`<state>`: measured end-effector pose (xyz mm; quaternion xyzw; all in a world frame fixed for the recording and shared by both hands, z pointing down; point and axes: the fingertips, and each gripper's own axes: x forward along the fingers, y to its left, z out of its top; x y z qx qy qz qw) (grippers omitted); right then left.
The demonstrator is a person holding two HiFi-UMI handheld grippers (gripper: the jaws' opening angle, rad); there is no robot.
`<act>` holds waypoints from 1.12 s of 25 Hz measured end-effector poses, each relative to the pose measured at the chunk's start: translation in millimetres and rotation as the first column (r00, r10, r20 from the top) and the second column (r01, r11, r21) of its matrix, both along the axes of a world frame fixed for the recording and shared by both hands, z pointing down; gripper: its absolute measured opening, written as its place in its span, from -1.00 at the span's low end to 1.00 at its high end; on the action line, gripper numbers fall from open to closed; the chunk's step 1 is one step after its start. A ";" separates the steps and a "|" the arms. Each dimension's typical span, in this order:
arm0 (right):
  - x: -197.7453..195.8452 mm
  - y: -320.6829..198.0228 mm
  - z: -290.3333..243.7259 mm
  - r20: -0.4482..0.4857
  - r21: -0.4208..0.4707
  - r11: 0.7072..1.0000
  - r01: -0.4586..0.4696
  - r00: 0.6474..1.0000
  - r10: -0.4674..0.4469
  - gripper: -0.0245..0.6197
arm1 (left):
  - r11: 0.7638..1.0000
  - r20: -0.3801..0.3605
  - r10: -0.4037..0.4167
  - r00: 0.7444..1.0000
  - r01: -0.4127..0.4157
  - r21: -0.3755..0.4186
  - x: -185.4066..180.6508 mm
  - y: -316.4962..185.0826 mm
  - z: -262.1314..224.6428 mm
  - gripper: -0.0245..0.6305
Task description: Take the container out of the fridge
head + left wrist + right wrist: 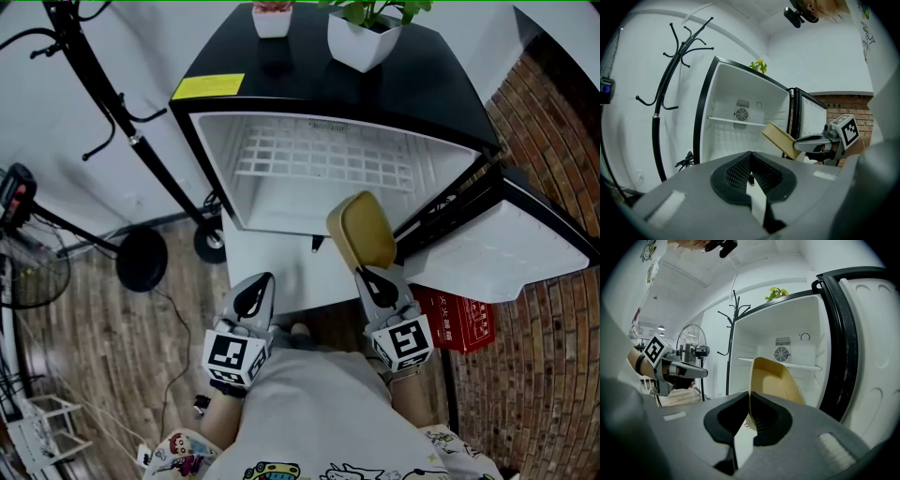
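Observation:
A tan, rounded container (pixel 362 231) hangs in front of the open fridge (pixel 319 164), outside its white cavity. My right gripper (pixel 371 278) is shut on its near rim. In the right gripper view the container (pixel 776 383) stands tilted on edge, its thin wall pinched between the dark pads. From the left gripper view the container (pixel 780 139) shows at the right, held by the other gripper. My left gripper (pixel 254 297) is shut with nothing in it, low and left of the container.
The fridge door (pixel 511 239) stands swung open at the right. Two potted plants (pixel 364 36) sit on the fridge's black top. A black coat stand (pixel 112 112) and a fan (pixel 28 253) are at the left, a red box (pixel 459 323) on the floor right.

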<state>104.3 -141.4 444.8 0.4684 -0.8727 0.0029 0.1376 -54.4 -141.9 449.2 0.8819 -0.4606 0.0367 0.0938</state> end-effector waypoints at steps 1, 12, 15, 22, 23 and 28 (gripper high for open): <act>-0.4 -0.2 -0.2 0.000 0.000 1.000 0.002 1.000 -0.002 -0.88 | 1.000 0.000 0.000 1.000 0.000 0.000 0.0 -0.2 -0.1 -0.89; -3.8 -1.1 -0.5 -0.009 -0.001 1.000 0.014 1.000 -0.014 -0.88 | 1.000 -0.004 -0.008 1.000 0.008 0.011 -4.4 -2.2 -3.4 -0.90; -2.9 -1.7 -0.8 -0.008 0.000 1.000 0.013 1.000 -0.013 -0.88 | 1.000 -0.006 -0.012 1.000 0.012 0.023 -6.1 -2.7 -6.5 -0.90; -3.7 -2.7 -1.1 -0.008 0.000 1.000 0.017 1.000 -0.017 -0.88 | 0.999 -0.001 -0.015 1.000 0.015 0.036 -10.7 -4.6 -14.0 -0.90; -3.8 -2.7 -1.1 -0.008 0.000 1.000 0.018 1.000 -0.018 -0.88 | 0.999 -0.002 -0.017 1.000 0.017 0.037 -11.5 -5.0 -14.7 -0.90; -2.6 -2.3 -2.7 -0.015 0.003 1.000 0.013 1.000 -0.013 -0.88 | 0.999 -0.012 0.000 1.000 0.001 0.051 -12.2 -6.7 -17.2 -0.90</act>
